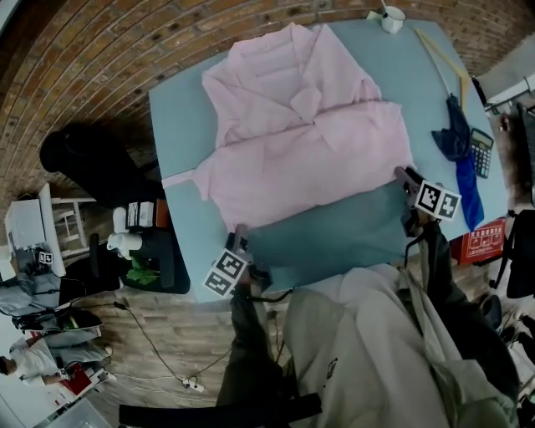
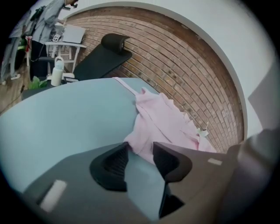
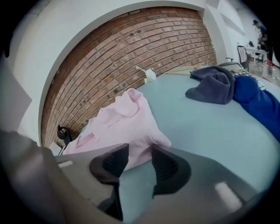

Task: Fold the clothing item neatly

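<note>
A pink shirt [image 1: 309, 142] lies spread on the blue-green table [image 1: 334, 238], collar towards the far side. My left gripper [image 1: 240, 232] is at the shirt's near left hem corner. In the left gripper view its jaws [image 2: 140, 153] stand apart, with the edge of the pink shirt [image 2: 162, 122] lying between the tips and bare table showing in the gap. My right gripper [image 1: 404, 175] is at the near right hem corner. Its jaws [image 3: 139, 157] also stand apart, with the hem of the shirt [image 3: 122, 122] between the tips.
On the table's right side lie a dark blue cloth [image 1: 456, 138], a bright blue cloth [image 1: 470, 196], a calculator [image 1: 481, 152] and a long wooden stick [image 1: 439, 58]. A white cup [image 1: 393, 18] stands at the far edge. A black bench [image 1: 92, 167] stands off the left.
</note>
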Action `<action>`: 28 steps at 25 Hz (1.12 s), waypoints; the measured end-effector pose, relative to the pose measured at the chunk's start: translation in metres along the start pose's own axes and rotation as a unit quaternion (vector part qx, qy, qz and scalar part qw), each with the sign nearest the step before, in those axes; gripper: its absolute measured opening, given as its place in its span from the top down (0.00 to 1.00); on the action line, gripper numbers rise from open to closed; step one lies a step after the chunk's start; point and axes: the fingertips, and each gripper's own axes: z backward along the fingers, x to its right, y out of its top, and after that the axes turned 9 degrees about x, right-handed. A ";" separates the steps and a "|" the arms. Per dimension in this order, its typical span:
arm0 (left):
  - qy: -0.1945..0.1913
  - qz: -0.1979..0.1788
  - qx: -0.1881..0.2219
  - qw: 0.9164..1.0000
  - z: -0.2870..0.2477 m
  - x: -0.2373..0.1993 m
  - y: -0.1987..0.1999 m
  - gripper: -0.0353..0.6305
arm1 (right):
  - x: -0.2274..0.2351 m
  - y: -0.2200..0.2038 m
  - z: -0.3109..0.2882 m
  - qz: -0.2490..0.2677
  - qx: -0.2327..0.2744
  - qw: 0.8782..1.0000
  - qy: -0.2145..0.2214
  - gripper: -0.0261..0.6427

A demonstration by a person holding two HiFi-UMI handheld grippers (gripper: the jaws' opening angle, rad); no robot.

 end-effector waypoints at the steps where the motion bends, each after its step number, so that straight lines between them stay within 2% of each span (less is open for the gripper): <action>1: 0.008 -0.005 0.004 1.000 -0.001 -0.005 0.001 0.72 | 0.001 0.001 -0.004 0.004 0.003 1.000 -0.007 0.71; 2: 0.009 -0.017 0.002 1.000 -0.003 -0.007 0.002 0.74 | 0.002 0.002 -0.007 0.012 0.004 1.000 -0.015 0.72; 4: 0.003 -0.054 -0.007 0.999 -0.009 -0.003 0.005 0.80 | 0.003 0.001 -0.010 0.031 -0.004 0.999 -0.020 0.80; 6: -0.006 -0.080 -0.007 0.997 -0.016 0.003 0.009 0.88 | 0.001 -0.001 -0.008 0.037 -0.012 0.999 -0.006 0.90; 7: -0.011 -0.082 -0.003 0.997 -0.017 0.005 0.011 0.89 | 0.000 -0.002 -0.005 0.036 -0.013 0.999 0.003 0.92; 13: -0.042 -0.045 0.007 0.998 0.017 -0.003 0.005 0.90 | -0.005 -0.007 0.034 0.028 -0.005 0.999 0.028 0.92; 19: -0.053 -0.046 -0.016 0.997 0.080 -0.021 -0.016 0.90 | -0.006 -0.038 0.095 0.037 -0.035 0.998 0.037 0.92; 28: -0.061 -0.036 -0.003 0.997 0.159 -0.043 -0.036 0.90 | -0.003 -0.097 0.175 0.041 -0.069 0.996 0.032 0.92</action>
